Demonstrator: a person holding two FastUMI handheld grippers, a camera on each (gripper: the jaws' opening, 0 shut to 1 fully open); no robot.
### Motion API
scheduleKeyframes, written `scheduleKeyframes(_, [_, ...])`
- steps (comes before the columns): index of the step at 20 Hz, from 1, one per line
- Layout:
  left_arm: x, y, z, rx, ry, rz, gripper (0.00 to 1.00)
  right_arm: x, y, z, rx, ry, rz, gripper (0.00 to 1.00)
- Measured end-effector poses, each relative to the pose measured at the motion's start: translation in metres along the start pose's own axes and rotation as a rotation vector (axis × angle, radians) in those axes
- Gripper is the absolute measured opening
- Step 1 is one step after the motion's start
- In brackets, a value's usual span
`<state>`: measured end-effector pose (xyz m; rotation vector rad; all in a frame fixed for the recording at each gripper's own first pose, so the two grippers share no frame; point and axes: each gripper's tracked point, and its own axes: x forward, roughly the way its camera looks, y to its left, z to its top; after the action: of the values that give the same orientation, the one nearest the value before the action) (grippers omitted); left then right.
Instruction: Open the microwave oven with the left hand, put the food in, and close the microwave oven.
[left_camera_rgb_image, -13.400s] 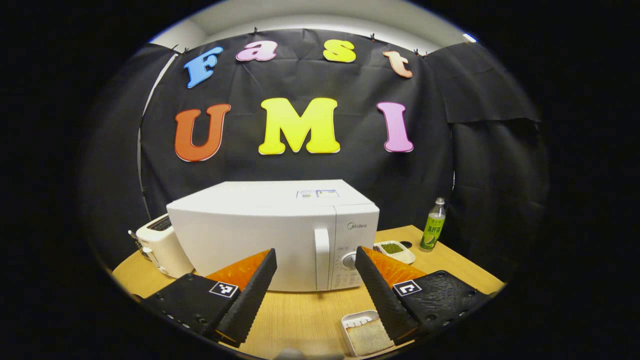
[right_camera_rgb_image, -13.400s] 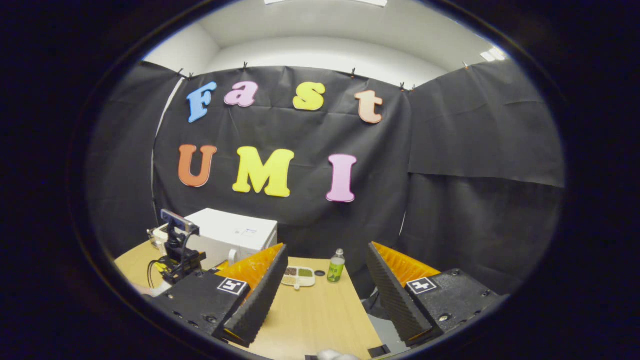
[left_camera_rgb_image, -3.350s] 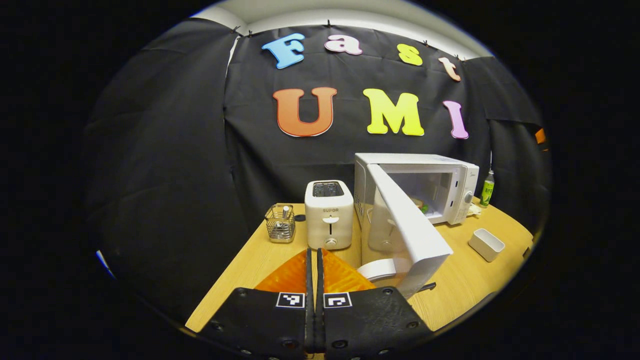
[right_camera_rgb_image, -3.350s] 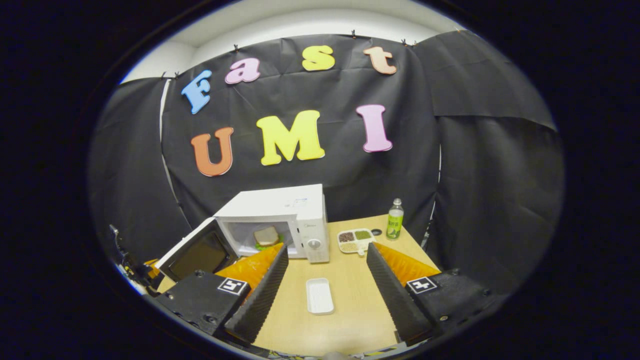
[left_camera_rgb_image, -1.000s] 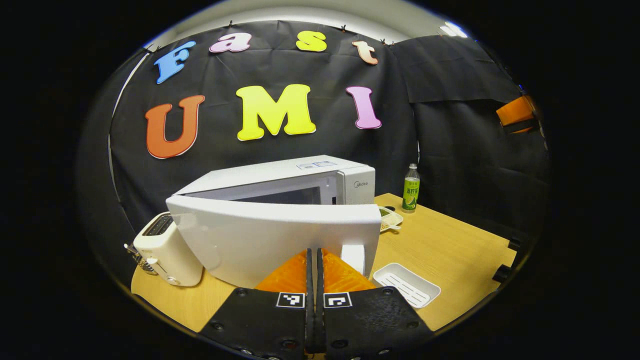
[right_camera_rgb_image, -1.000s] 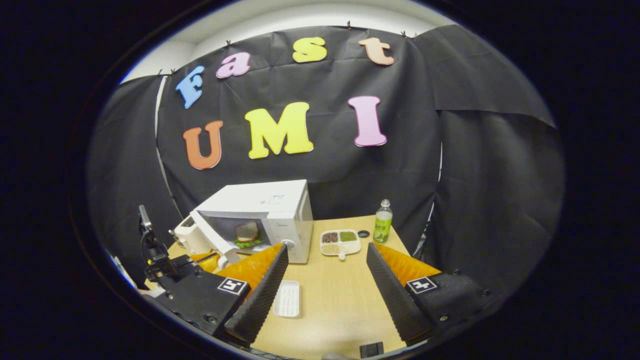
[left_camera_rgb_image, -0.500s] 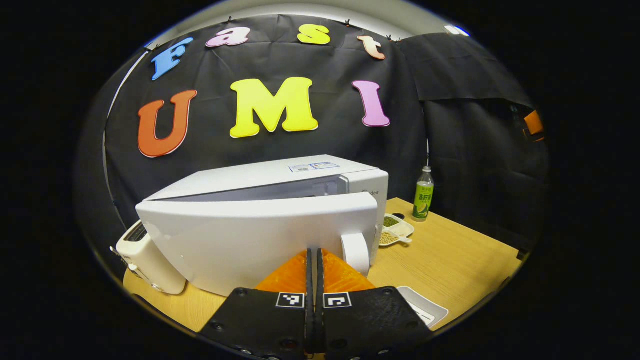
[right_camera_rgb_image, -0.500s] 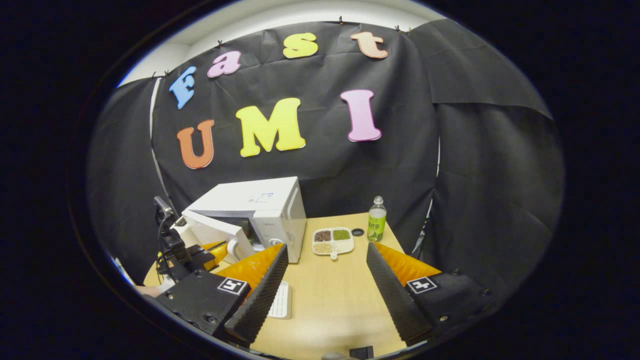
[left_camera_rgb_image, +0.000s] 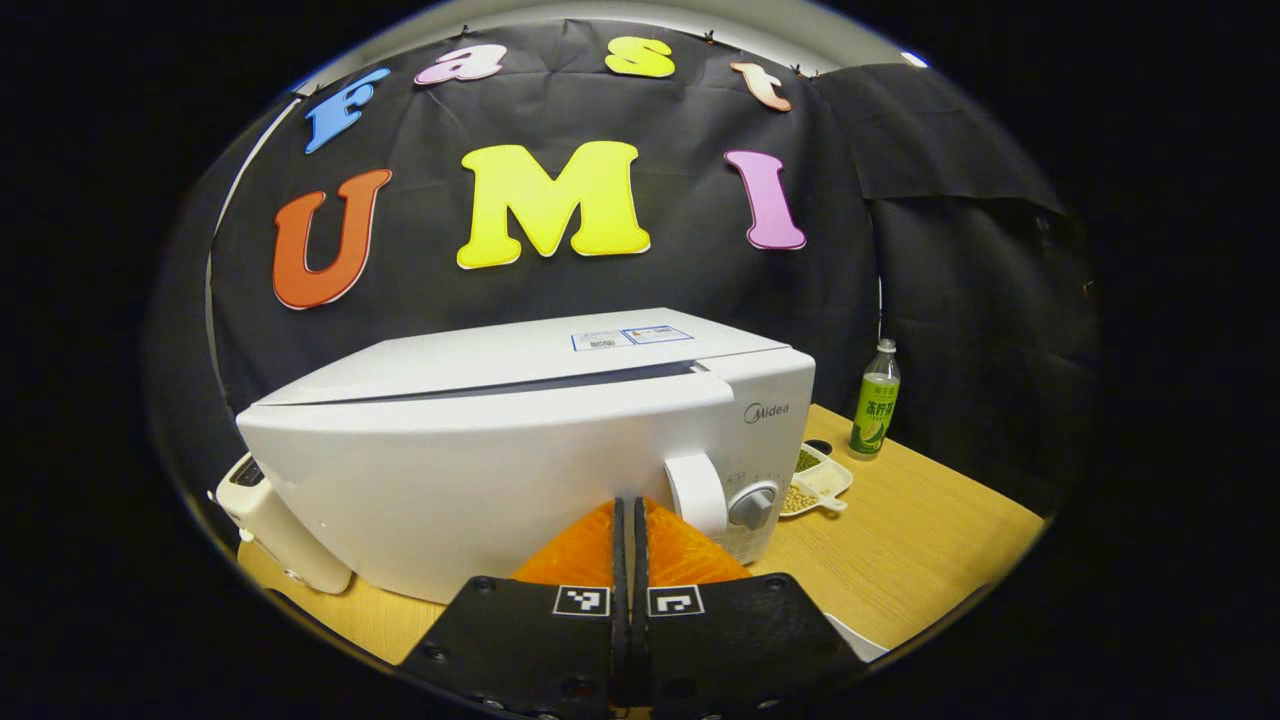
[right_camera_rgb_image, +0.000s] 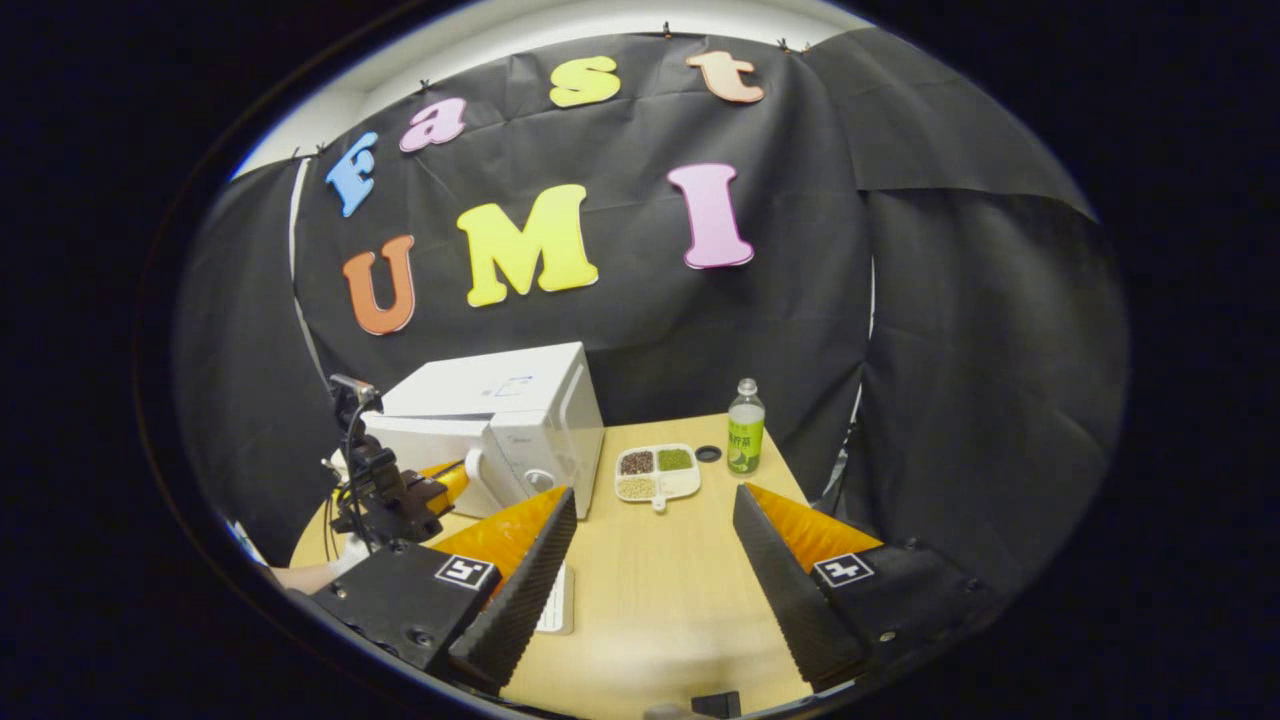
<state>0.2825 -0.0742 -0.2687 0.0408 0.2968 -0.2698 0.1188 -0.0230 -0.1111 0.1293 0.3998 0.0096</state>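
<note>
Pressed together, the jaws of the left gripper (left_camera_rgb_image: 625, 510) rise from the bottom centre of the left gripper view, their tips against the white door (left_camera_rgb_image: 470, 480) of the microwave oven (left_camera_rgb_image: 520, 440), just left of the door handle (left_camera_rgb_image: 697, 492). That door stands almost closed, with a thin dark gap along its top edge near the middle of the frame. To the right of the handle sits the control knob (left_camera_rgb_image: 752, 506). A white toaster (left_camera_rgb_image: 275, 535) peeks out at lower left, and a green bottle (left_camera_rgb_image: 875, 400) stands at right on the wooden table (left_camera_rgb_image: 900, 530), with a divided dish of grains (left_camera_rgb_image: 815, 480) between it and the oven.

Spread wide, the jaws of the right gripper (right_camera_rgb_image: 650, 545) frame the bottom of the right gripper view with nothing between them. Left of centre there the microwave oven (right_camera_rgb_image: 500, 420) shows with the left gripper (right_camera_rgb_image: 445, 480) at its front. A white tray (right_camera_rgb_image: 555, 605) lies partly hidden behind the right gripper's left finger. The food cannot be seen.
</note>
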Motion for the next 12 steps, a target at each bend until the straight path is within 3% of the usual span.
scheduleKeyframes(1, [0.004, 0.001, 0.001, -0.002, 0.007, 0.004, 0.00, -0.001, 0.000, 0.000, -0.001, -0.002, 0.001, 1.00])
scheduleKeyframes(2, [0.005, 0.004, 0.003, -0.002, 0.001, 0.014, 0.00, -0.002, 0.000, 0.001, -0.004, -0.007, 0.000, 0.92])
scheduleKeyframes(3, [0.005, 0.003, 0.000, -0.008, 0.005, 0.013, 0.00, -0.002, -0.001, 0.001, -0.009, -0.010, -0.003, 0.92])
scheduleKeyframes(4, [0.004, 0.003, 0.001, -0.007, 0.004, 0.013, 0.00, -0.002, -0.001, 0.001, -0.009, -0.007, -0.004, 1.00])
scheduleKeyframes(5, [0.004, 0.003, 0.003, -0.002, 0.003, 0.013, 0.00, -0.002, -0.001, 0.000, -0.009, -0.005, -0.002, 0.92])
scheduleKeyframes(6, [0.005, 0.003, 0.002, -0.002, 0.003, 0.014, 0.00, -0.002, 0.000, 0.000, -0.011, -0.003, 0.000, 1.00])
scheduleKeyframes(7, [0.006, 0.004, 0.002, -0.003, 0.001, 0.018, 0.00, -0.002, 0.001, 0.000, -0.012, -0.004, 0.000, 0.92])
scheduleKeyframes(8, [0.006, 0.004, 0.003, -0.001, -0.005, 0.021, 0.00, -0.003, 0.002, 0.002, -0.012, -0.006, -0.002, 1.00])
scheduleKeyframes(9, [0.010, 0.004, 0.003, -0.003, -0.009, 0.027, 0.00, -0.004, 0.003, 0.002, -0.013, -0.007, -0.001, 0.92])
scheduleKeyframes(10, [0.016, 0.003, 0.005, -0.014, -0.010, 0.027, 0.00, -0.003, 0.005, 0.003, -0.017, -0.009, 0.001, 1.00])
scheduleKeyframes(11, [0.016, 0.004, 0.003, -0.034, 0.017, 0.044, 0.00, -0.002, 0.007, 0.003, -0.020, -0.006, 0.004, 1.00])
scheduleKeyframes(12, [0.013, 0.005, 0.005, -0.041, 0.003, 0.051, 0.00, -0.002, 0.011, 0.004, -0.024, -0.008, 0.011, 0.92])
